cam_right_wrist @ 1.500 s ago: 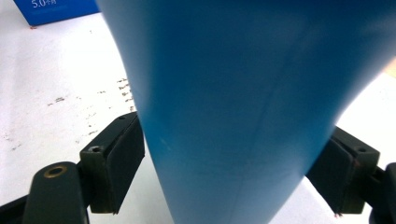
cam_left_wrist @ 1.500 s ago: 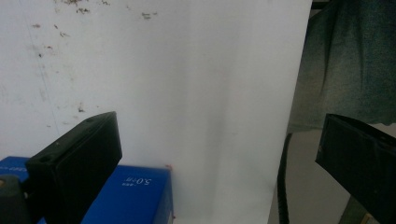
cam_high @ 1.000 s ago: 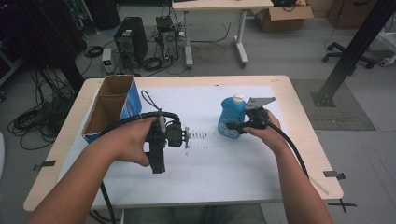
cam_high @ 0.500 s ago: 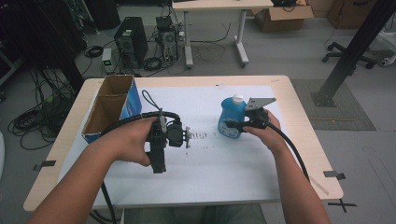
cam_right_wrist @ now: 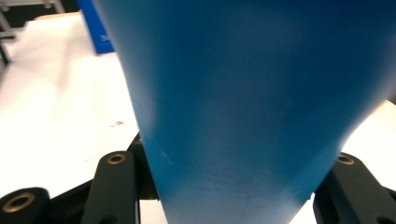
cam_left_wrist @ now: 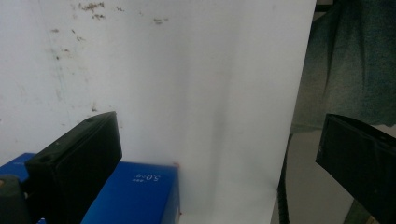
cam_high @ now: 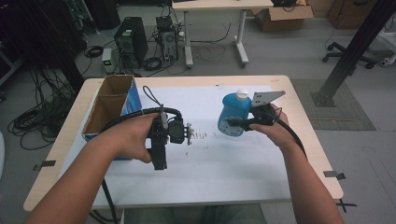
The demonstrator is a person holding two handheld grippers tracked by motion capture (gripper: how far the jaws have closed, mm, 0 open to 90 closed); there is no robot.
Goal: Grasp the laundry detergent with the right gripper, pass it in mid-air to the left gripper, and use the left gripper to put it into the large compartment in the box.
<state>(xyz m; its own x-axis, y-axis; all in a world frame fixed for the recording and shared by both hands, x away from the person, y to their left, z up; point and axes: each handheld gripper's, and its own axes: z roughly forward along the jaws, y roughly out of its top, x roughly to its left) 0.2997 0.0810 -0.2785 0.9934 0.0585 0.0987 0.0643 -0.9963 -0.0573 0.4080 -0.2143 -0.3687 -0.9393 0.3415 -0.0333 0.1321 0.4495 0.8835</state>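
A blue plastic bottle (cam_high: 236, 107) with a white cap is held at the right of the white sheet, and my right gripper (cam_high: 232, 124) is shut on its lower body. In the right gripper view the bottle (cam_right_wrist: 243, 93) bulges between the two black jaws, my right gripper (cam_right_wrist: 229, 179) pressing it from both sides, with the table below it. My left gripper (cam_high: 157, 157) hovers over the middle of the sheet in the person's left hand. In its own view my left gripper (cam_left_wrist: 215, 135) stands open, with only paper between the jaws.
An open cardboard box (cam_high: 109, 105) with blue sides stands at the table's left; its blue side (cam_left_wrist: 140, 191) shows under the left jaw. A white paper sheet (cam_high: 224, 163) covers the table, with brown smudges (cam_high: 201, 135) near its middle. Beyond the table's far edge are computers and cables.
The right gripper has risen a little with the blue bottle in it. The left hand and its gripper have stayed where they were.
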